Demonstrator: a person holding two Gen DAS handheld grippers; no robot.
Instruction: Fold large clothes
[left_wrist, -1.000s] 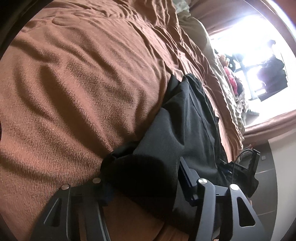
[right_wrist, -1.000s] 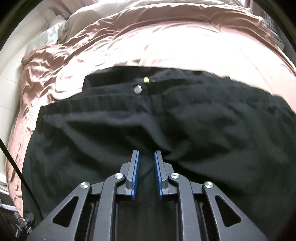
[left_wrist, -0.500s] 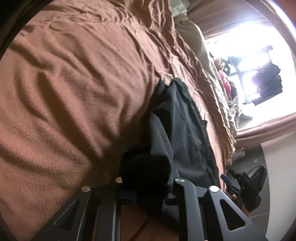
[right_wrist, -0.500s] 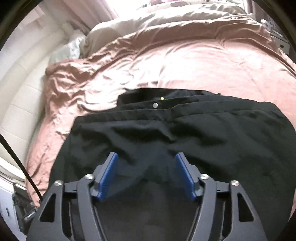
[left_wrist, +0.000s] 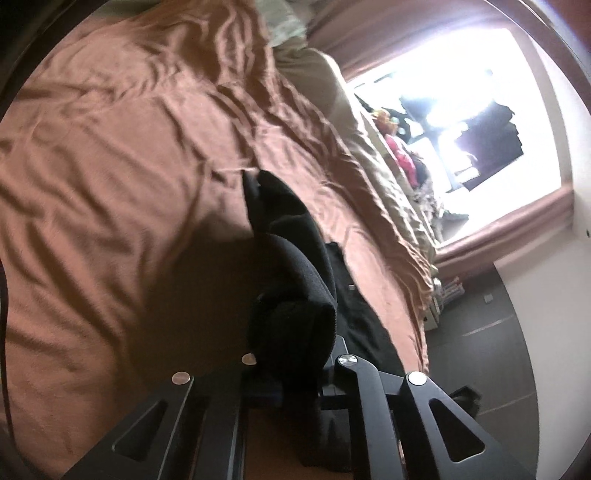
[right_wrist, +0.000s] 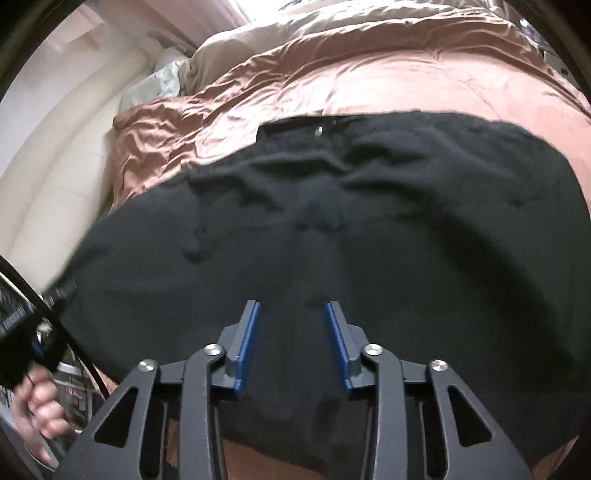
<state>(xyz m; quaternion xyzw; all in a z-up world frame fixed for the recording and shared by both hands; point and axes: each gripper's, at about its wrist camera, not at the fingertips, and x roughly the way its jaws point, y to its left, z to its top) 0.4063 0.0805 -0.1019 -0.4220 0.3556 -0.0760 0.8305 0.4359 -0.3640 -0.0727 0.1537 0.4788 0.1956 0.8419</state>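
Black trousers lie spread across a pink-brown duvet, with the waistband and a metal button at the far side. My right gripper is open just above the near part of the trousers, its blue pads apart. In the left wrist view my left gripper is shut on a bunched fold of the black trousers and holds it lifted above the duvet; its fingertips are hidden by the cloth.
A beige blanket lies along the far edge of the bed beside a bright window. Dark floor shows at the bed's edge. Pillows and a white headboard sit at the left.
My left gripper closed on the trouser fold and lifted it. My right gripper opened from nearly shut, let go of the cloth and rose, then dropped back close to the trousers.
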